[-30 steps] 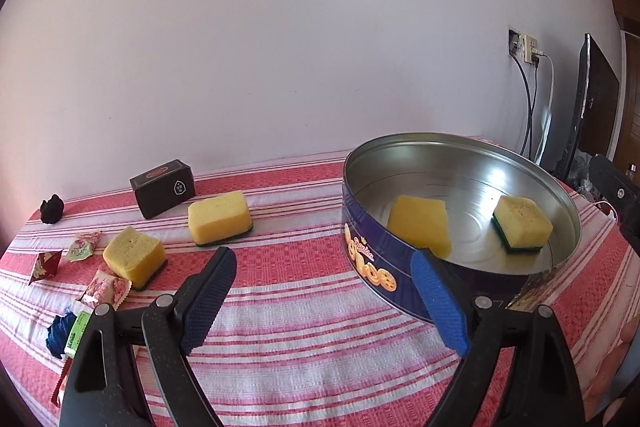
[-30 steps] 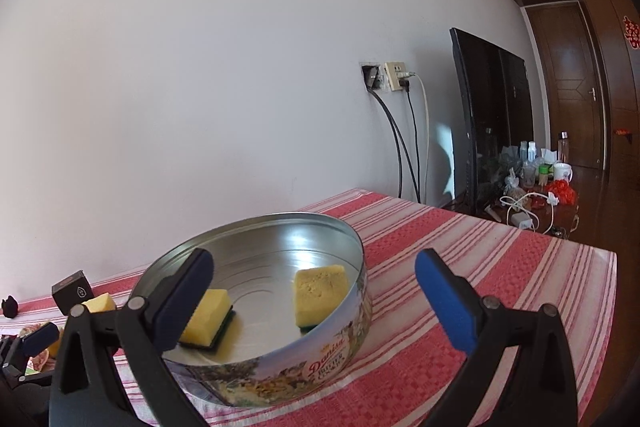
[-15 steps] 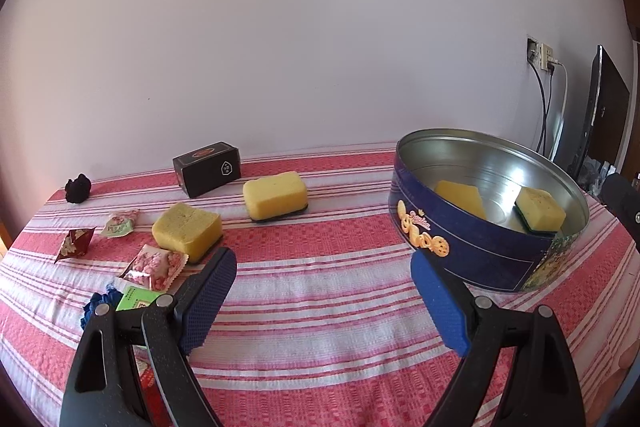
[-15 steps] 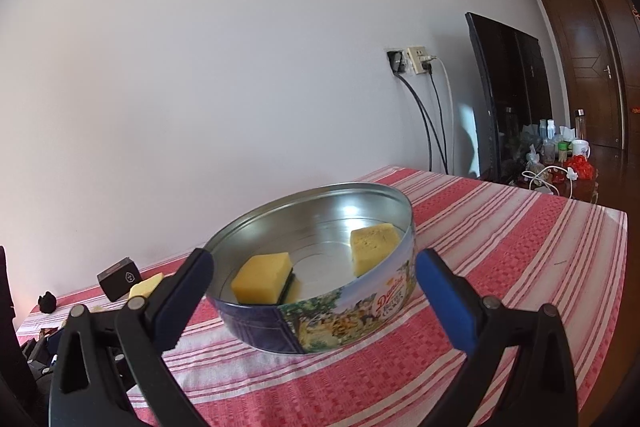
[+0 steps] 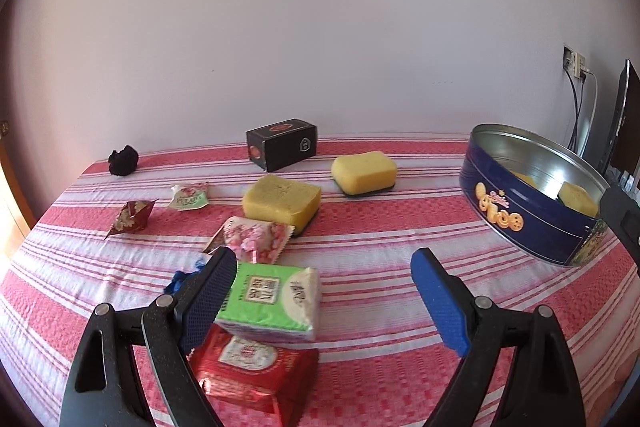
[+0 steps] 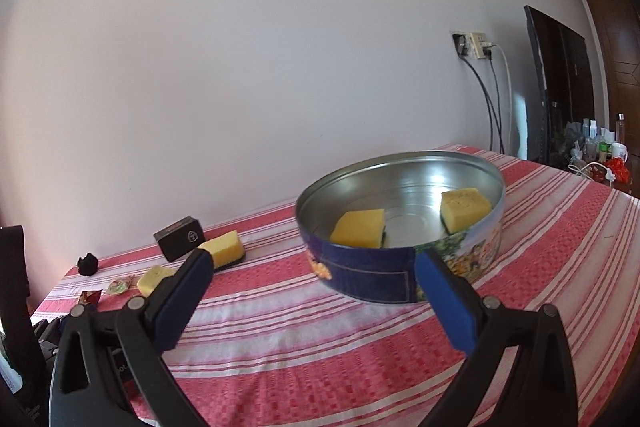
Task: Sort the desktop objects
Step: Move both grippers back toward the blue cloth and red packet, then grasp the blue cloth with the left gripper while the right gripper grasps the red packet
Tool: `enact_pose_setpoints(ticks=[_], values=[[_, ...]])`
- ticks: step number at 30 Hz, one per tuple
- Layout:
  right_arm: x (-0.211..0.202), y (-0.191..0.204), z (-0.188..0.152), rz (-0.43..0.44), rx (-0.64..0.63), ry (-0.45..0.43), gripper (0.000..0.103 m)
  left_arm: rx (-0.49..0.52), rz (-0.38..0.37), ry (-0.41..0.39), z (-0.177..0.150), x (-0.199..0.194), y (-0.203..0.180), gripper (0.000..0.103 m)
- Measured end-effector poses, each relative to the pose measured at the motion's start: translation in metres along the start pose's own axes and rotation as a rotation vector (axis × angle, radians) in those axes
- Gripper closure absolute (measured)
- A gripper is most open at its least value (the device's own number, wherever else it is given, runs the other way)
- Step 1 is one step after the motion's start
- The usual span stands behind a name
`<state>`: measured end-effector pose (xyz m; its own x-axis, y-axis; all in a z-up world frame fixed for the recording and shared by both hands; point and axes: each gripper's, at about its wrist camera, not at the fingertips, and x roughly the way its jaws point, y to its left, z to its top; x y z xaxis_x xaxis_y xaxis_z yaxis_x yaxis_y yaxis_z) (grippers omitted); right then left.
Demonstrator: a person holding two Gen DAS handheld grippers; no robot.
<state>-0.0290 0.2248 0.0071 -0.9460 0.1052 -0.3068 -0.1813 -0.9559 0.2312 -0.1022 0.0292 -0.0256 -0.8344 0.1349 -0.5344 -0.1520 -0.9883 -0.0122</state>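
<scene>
Here, in the left wrist view, the left claw (image 5: 322, 293) gapes empty above the bench (image 5: 380, 259); two yellow rectangular sponges (image 5: 282, 201) wait at twelve o'clock, likely the next pickup. In the right wrist view, the right claw (image 6: 312, 291) is released; the round blue biscuit tin (image 6: 400, 223) at one o'clock holds two sponges.

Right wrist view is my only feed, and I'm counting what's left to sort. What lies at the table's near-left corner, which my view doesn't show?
Observer: A green-and-white plastic tissue pack lies there, just ahead of the left hand-held gripper.
Operator: Anything else beside it?
Observer: A red foil packet lies right against its nearer side.
Operator: Is the left hand-held gripper holding anything?
Observer: No, its jaws stand wide open and grip nothing.
</scene>
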Motion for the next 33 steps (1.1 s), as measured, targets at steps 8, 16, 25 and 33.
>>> enact_pose_setpoints(ticks=[8,16,25,33], values=[[0.005,0.057,-0.018,0.106,-0.078,0.068,0.000,-0.111,0.072,0.083,-0.008,0.012,0.075,0.012],[0.019,0.102,-0.040,0.231,-0.134,0.220,0.001,-0.171,0.163,0.150,-0.014,0.025,0.143,0.012],[0.044,0.152,-0.072,0.450,-0.301,0.498,0.001,-0.183,0.183,0.215,-0.017,0.040,0.181,0.012],[0.072,0.179,-0.098,0.483,-0.475,0.669,0.009,-0.054,0.109,0.199,-0.012,0.035,0.170,0.012]])
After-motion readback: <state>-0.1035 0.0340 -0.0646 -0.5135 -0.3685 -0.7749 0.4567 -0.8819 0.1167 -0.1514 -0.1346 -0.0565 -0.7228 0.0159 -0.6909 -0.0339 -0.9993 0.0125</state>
